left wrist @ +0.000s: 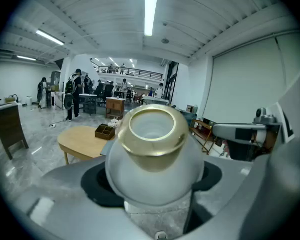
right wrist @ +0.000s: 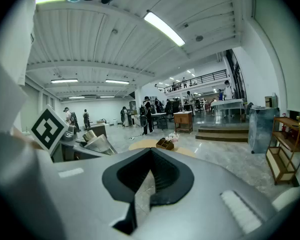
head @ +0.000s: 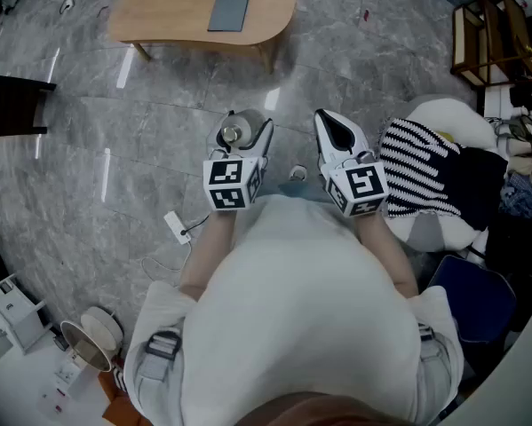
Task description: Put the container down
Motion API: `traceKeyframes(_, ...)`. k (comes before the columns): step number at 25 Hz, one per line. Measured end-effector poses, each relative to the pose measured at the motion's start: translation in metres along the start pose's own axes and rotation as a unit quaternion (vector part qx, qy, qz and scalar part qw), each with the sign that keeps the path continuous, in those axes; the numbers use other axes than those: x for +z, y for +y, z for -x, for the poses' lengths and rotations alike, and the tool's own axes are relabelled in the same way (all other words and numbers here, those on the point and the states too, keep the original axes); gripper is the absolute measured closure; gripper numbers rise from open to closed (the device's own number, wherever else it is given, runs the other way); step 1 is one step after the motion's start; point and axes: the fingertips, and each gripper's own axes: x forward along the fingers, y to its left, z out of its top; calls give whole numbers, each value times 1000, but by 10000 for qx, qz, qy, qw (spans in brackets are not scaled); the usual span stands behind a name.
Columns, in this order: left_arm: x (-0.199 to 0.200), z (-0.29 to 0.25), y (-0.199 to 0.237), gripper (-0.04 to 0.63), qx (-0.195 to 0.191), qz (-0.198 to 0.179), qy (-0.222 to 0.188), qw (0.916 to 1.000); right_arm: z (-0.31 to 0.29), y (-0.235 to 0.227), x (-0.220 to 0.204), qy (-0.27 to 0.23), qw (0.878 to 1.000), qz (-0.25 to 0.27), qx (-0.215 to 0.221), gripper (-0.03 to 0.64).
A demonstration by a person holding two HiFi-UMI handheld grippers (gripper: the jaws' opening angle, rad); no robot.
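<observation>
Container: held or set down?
Held. The left gripper's jaws are closed on the white, gold-rimmed container, raised above the floor; the wooden table is farther ahead.

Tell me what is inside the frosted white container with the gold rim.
Inside the frosted white gold-rimmed container, only pale inner wall shows, no contents; its bottom is hidden by the neck.

Left gripper and right gripper: white shells, black jaw liners, black-and-white marker cubes. White short-sleeved shirt.

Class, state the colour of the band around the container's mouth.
Gold band on the white container; clearest in the left gripper view.
</observation>
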Motion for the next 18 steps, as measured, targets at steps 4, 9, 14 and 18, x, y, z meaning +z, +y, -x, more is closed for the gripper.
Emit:
traceKeyframes(4,-1,25,-10,244,-92,-76,-77,9999,17,13,-3,-31,9999,-94,-46,620)
traceKeyframes(9,-2,43,-3,244,-57,-125,-132,9998,18,35,-3,-37,9999,-88,58,620)
traceKeyframes(14,-2,45,3,244,74,-91,-156,9998,15,35,4,-90,9999,-35,129,620)
traceKeyframes(18,-1,40,5,244,183,46,-212,9996,10,27,3,-58,9994,-202,291,620)
